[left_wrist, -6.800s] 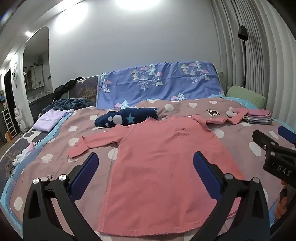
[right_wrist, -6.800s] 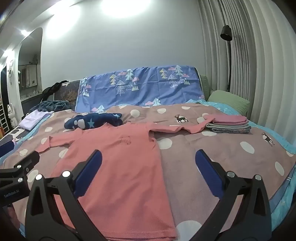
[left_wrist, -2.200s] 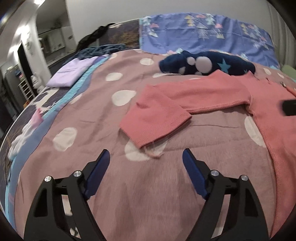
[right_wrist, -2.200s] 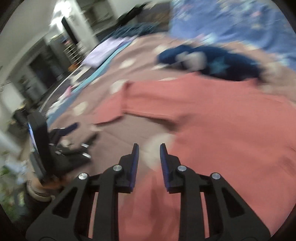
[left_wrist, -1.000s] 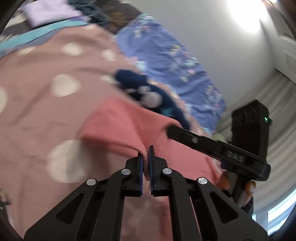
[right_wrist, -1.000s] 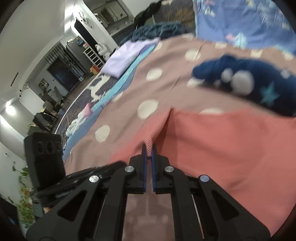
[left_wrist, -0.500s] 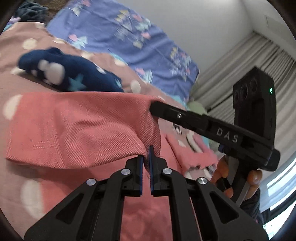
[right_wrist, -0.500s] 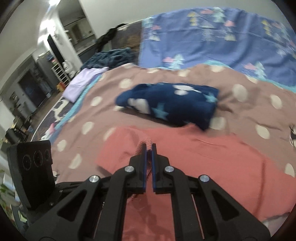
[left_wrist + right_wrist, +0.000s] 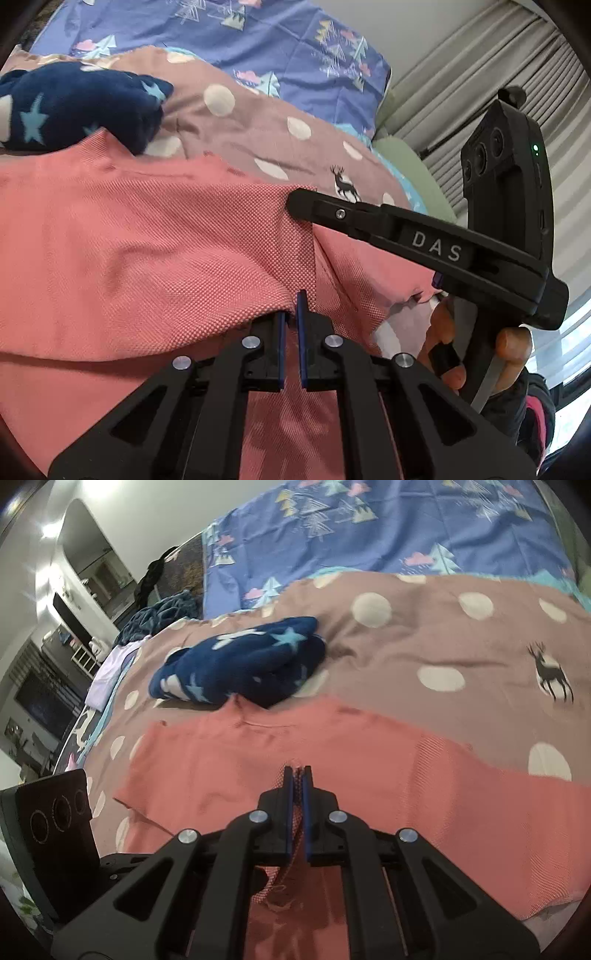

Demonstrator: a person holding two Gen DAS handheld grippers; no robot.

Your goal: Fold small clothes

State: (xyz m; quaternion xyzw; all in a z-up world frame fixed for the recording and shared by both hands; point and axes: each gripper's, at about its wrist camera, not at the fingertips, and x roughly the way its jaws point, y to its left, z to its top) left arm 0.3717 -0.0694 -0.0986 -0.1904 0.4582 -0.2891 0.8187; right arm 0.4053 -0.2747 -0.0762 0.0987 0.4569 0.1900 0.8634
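A pink long-sleeved shirt (image 9: 129,240) lies on the dotted brown bedspread (image 9: 258,118). Its left sleeve is lifted and drawn across the body of the shirt. My left gripper (image 9: 291,306) is shut on the lower edge of that sleeve's cuff. My right gripper (image 9: 297,779) is shut on the cuff's other corner, and shows in the left wrist view as a black arm (image 9: 406,236) whose tip pinches the pink cloth. A hand (image 9: 476,343) holds that tool. The pink shirt (image 9: 406,775) spreads under both tools in the right wrist view.
A folded navy garment with stars (image 9: 243,664) lies just beyond the shirt's collar. A blue tree-print sheet (image 9: 369,535) covers the headboard end. A green pillow (image 9: 410,166) and curtains (image 9: 480,81) stand at the right. The left tool's camera block (image 9: 55,823) sits low left.
Both grippers, shut on the sleeve cuff, have carried it rightward from the bedspread over the shirt's body. The navy garment has slid to the left of the views.
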